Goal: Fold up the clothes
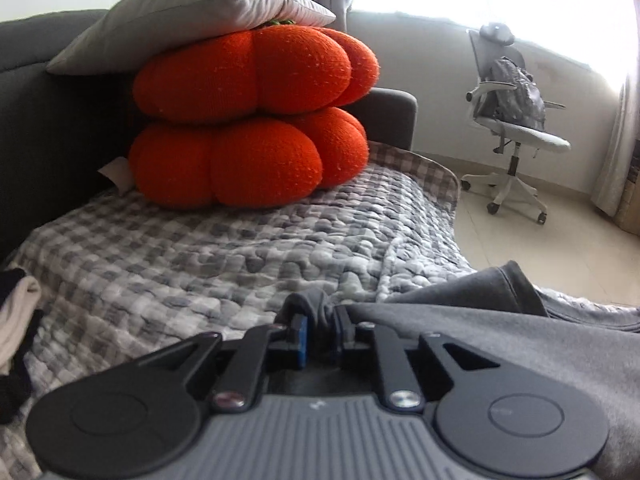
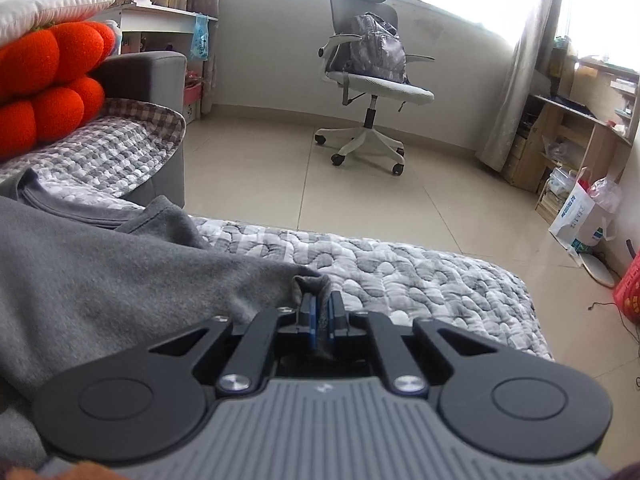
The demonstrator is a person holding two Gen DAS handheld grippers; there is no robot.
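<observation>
1. You are working over a checked quilt (image 1: 192,264) spread on a sofa, and it fills most of both wrist views. In the left wrist view two orange pumpkin cushions (image 1: 248,120) sit stacked at 11 o'clock with a pale pillow (image 1: 192,12) on top, well apart from your work. An office chair (image 2: 368,80) stands on the floor at 12 o'clock in the right wrist view.

2. The grey garment (image 2: 100,288) lies on the quilt between your two tools. It spreads from 3 to 5 o'clock in the left view and from 8 to 10 o'clock in the right view. A ribbed edge shows at 10 o'clock in the right view.

3. Judging by the loose, unsquared spread, the fold looks early. No finished crease shows, and squaring and stacking appear left to do. A small heap of dark and cream cloth (image 1: 16,320) waits at 9 o'clock in the left view.

4. Your left gripper (image 1: 320,332) has its jaws narrowly apart with a bunched corner of grey cloth pinched between them, at 12 o'clock of the tool body.

5. Your right gripper (image 2: 320,316) is almost fully closed, nipping another corner between its blue pads (image 2: 308,316).
</observation>
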